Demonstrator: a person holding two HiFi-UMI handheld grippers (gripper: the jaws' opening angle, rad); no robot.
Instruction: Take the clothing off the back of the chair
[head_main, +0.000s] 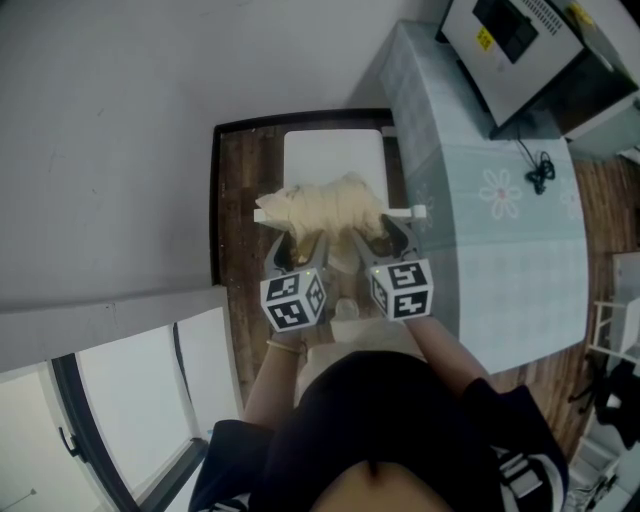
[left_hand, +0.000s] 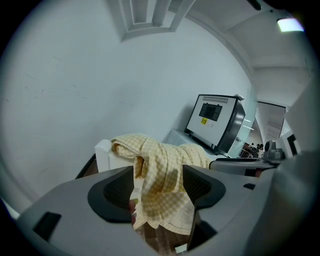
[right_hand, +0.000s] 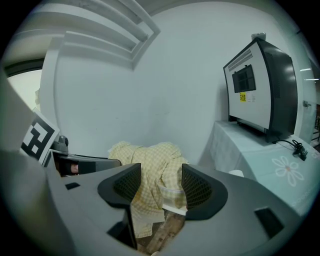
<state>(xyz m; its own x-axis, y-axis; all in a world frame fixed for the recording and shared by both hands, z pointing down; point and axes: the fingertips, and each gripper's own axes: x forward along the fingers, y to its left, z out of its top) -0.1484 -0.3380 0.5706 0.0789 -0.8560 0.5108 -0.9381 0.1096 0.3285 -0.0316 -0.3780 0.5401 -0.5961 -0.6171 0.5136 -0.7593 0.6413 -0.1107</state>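
Both open: left claw (left_hand: 159, 187), right claw (right_hand: 160, 187) astride checked clothing (head_main: 325, 205); machine label (right_hand: 242, 96) illegible.

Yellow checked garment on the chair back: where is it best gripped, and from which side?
Probably the folds hanging down the near face of the chair back, one toward each end, coming from the person's side. The garment is bunched over the rail, loose cloth draping this way; left gripper and right gripper stand open around such folds.
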